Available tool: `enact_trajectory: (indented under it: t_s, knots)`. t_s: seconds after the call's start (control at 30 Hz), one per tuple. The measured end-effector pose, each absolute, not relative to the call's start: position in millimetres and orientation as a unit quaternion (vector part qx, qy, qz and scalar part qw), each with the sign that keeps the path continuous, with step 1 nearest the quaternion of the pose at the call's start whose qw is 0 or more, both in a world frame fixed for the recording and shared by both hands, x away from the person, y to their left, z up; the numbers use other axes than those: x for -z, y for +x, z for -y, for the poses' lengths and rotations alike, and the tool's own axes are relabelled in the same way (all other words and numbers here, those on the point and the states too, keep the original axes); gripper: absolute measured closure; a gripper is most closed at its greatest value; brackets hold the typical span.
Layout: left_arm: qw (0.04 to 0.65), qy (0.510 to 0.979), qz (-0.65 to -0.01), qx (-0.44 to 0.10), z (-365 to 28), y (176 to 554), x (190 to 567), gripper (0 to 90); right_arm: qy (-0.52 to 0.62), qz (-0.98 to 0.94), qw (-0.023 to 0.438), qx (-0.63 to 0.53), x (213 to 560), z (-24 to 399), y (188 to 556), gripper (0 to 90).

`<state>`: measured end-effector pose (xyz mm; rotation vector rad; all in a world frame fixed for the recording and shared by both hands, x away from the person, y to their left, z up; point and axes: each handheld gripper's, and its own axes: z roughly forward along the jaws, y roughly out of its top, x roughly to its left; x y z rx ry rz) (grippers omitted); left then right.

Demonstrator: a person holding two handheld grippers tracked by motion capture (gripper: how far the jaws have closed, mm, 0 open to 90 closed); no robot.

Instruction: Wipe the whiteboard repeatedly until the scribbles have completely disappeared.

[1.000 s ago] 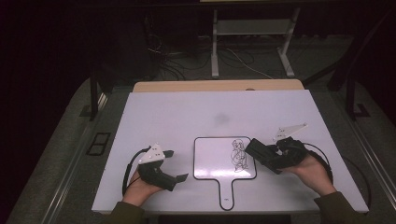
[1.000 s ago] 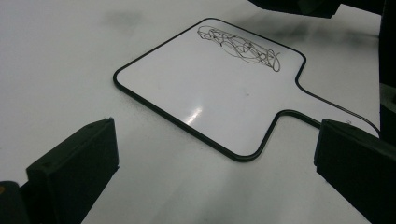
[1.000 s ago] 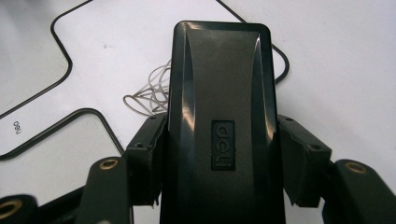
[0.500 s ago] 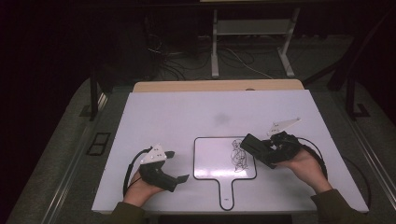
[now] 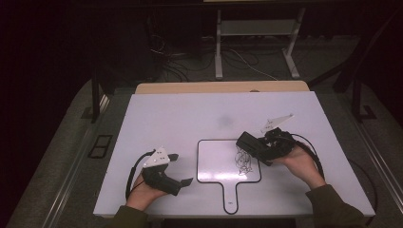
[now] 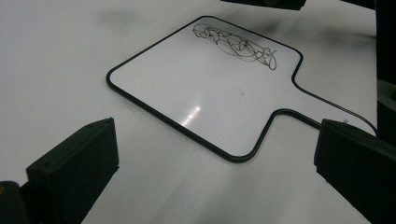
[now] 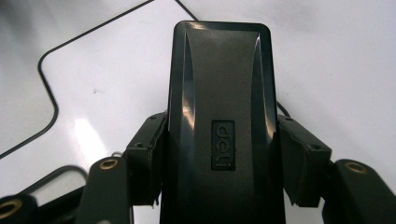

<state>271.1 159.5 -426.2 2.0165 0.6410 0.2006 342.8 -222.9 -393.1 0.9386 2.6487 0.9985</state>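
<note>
Right gripper (image 5: 251, 143) clamps a black plastic eraser block (image 7: 219, 116) over the scribble (image 5: 244, 161) on the paddle-shaped whiteboard (image 5: 216, 161) near the bench's front edge, ready for wiping. Left gripper (image 5: 178, 168), jaws wide, waits beside.

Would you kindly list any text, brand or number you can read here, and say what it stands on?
"deli": raised letters on the back of the black eraser, held between the right gripper's fingers.
The scribble on the whiteboard is no readable word.
No other text shows.
</note>
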Motion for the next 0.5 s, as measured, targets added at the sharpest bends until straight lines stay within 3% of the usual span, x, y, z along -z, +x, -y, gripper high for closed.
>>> enact_trajectory:
  t_s: [0.5]
  knots:
    - [0.489, 0.826, -0.265, -0.086, -161, 271, 426, 0.0, 0.318, -0.893, 0.088, -0.306, 408, 202, 370, 38.7]
